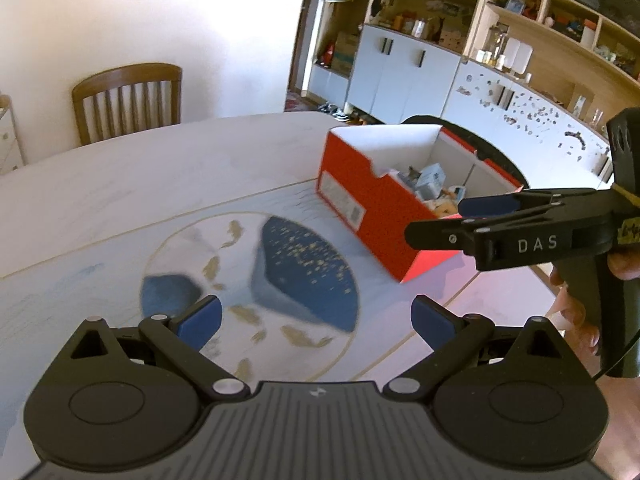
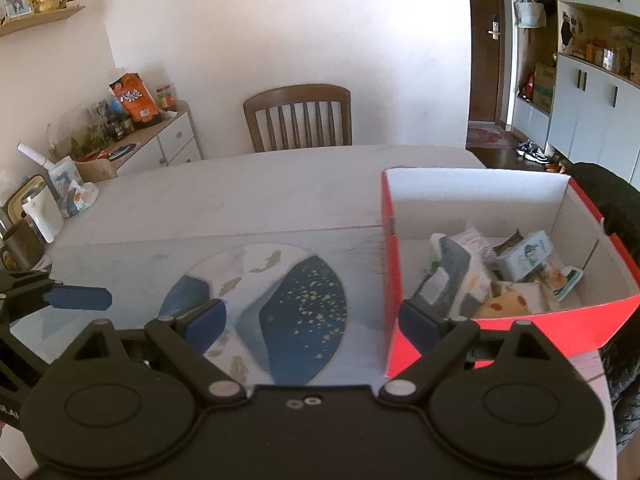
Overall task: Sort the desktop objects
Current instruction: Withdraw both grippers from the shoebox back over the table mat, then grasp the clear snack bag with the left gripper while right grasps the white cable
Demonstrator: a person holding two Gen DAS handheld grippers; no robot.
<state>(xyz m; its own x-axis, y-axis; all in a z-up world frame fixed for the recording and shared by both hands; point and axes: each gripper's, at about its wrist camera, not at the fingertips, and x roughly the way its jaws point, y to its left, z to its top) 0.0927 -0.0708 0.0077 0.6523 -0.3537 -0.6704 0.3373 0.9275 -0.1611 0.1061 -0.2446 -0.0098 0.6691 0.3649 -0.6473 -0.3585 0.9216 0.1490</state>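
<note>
A red shoebox with a white inside stands on the table at the right of the mat. In it lie several small packs and papers, among them a light-blue pack. My left gripper is open over the round blue-and-white fish print, with nothing between its fingers. My right gripper is open and empty too, just left of the box's near corner. In the left wrist view the right gripper reaches in from the right in front of the box's near side. One blue pad of the left gripper shows at the left edge.
A wooden chair stands behind the pale table. A mug and white containers crowd the table's left end, by a sideboard with snacks. Something dark rises behind the box. Cabinets line the right wall.
</note>
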